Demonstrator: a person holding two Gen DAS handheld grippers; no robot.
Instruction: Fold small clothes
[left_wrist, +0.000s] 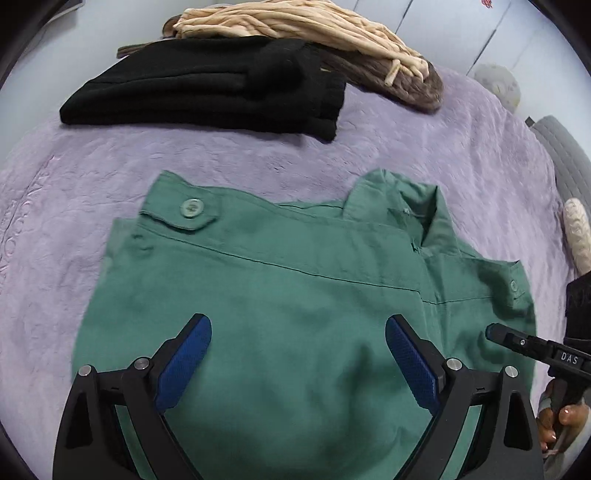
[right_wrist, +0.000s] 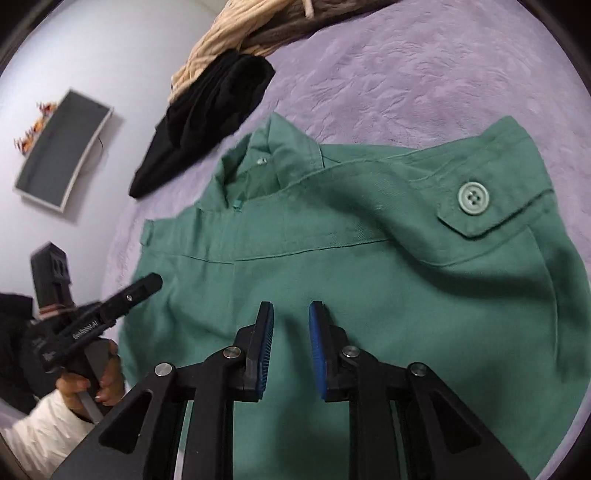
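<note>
A green garment (left_wrist: 280, 295) with button tabs lies flat on a lilac bedspread (left_wrist: 406, 155), its waistband toward the far side. My left gripper (left_wrist: 298, 332) hovers over the middle of the cloth with its blue pads wide apart and nothing between them. My right gripper (right_wrist: 291, 314) hangs over the same garment (right_wrist: 369, 280), its pads a narrow gap apart and empty. The right gripper's tip also shows in the left wrist view (left_wrist: 493, 331), over the garment's right edge. The left gripper shows at the left of the right wrist view (right_wrist: 147, 286).
A folded black garment (left_wrist: 207, 88) lies beyond the green one, with a beige ribbed garment (left_wrist: 295, 26) and a brown one (left_wrist: 413, 81) behind it. A grey cushion (left_wrist: 561, 155) sits at the right edge. A grey tray (right_wrist: 62, 147) is on the floor.
</note>
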